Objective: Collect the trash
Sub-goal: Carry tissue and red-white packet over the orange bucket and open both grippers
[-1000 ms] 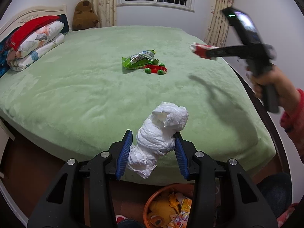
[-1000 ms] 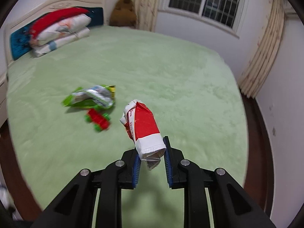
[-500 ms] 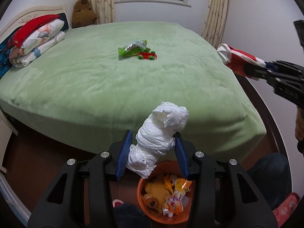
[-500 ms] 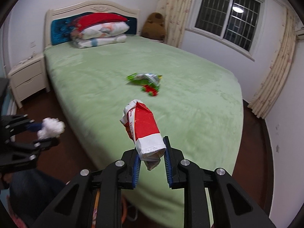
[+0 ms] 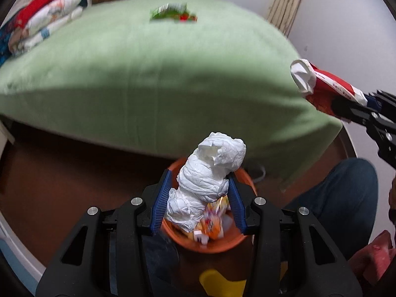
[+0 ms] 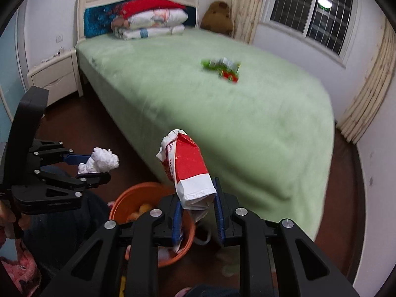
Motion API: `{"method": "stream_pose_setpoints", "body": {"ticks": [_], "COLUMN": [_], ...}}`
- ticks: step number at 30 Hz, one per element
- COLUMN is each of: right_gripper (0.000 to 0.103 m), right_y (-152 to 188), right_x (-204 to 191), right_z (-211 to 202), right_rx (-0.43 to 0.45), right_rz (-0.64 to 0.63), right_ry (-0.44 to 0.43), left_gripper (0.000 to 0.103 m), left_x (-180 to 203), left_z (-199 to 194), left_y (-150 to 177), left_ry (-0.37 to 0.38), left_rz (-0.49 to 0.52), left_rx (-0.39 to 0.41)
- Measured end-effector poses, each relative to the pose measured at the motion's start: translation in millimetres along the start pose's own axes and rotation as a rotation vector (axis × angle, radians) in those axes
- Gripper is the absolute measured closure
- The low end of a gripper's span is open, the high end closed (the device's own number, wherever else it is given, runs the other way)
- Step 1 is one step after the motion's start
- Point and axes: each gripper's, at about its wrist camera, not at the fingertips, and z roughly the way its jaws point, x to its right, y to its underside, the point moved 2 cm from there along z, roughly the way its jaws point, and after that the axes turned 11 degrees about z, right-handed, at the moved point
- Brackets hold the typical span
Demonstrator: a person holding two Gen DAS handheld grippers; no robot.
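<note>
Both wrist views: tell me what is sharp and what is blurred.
Left wrist view: the crumpled white paper wad in the left gripper is sharp; the green bed and the green wrapper on it are smeared. Right wrist view: the red-and-white carton in the right gripper is crisp, the wrapper streaked, the window lamp reflection glaring.
</note>
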Motion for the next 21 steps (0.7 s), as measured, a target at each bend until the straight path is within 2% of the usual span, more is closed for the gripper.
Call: {"method": "stream_pose_setpoints", "body": {"ticks": [4,10,16,21], "right_gripper": [0.081,0.081,0.081,0.081], "right_y": [28,58,76,81], "right_x": [-4,-9,-10,-13], "right_z": [31,79,118,144], "right_rx": [-0.121,-0.264,-0.347,-0.392], "right_rz": [0.056,0.083,0.086,0.057], "right_ry": [-0.037,-0.034,0.009,0.046], "left_gripper": [0.060,0.060,0.060,0.060], "left_x": [4,9,5,5], "left_z": [33,79,117,140], "left_y": [24,46,62,65], "left_ry": [0.023,0.023,0.000,-0.019], "left_rz": [-0.050,-0.102,-0.138,-0.138], "left_rx": [-0.096,-0.223,-0.326,-0.378]}}
